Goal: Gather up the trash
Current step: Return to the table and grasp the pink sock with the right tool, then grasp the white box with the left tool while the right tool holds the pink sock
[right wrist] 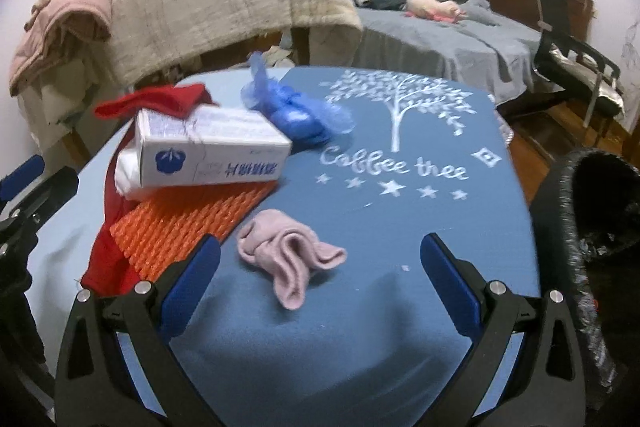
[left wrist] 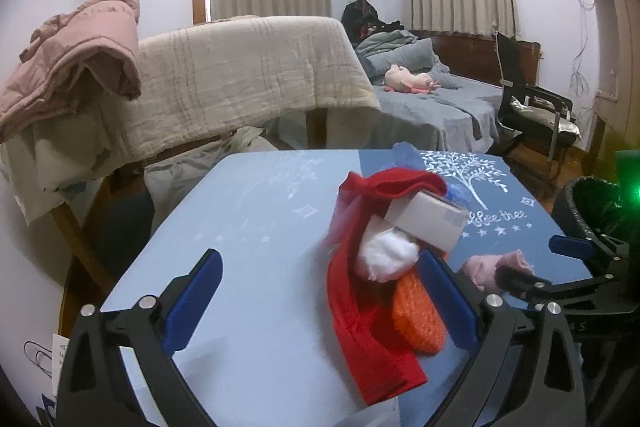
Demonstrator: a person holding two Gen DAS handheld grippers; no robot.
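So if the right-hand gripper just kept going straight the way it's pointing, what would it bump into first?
Most likely the crumpled pale pink sock lying on the blue table cover, just ahead of the open right gripper and slightly left of centre. Depth is hard to judge, so it might pass above it.

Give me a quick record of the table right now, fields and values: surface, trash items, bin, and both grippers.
surface: blue tablecloth
trash items: white carton on orange foam net, red cloth, white wad, blue plastic bag, pink sock
bin: black trash bin, right of table
left gripper: open, empty
right gripper: open, around sock
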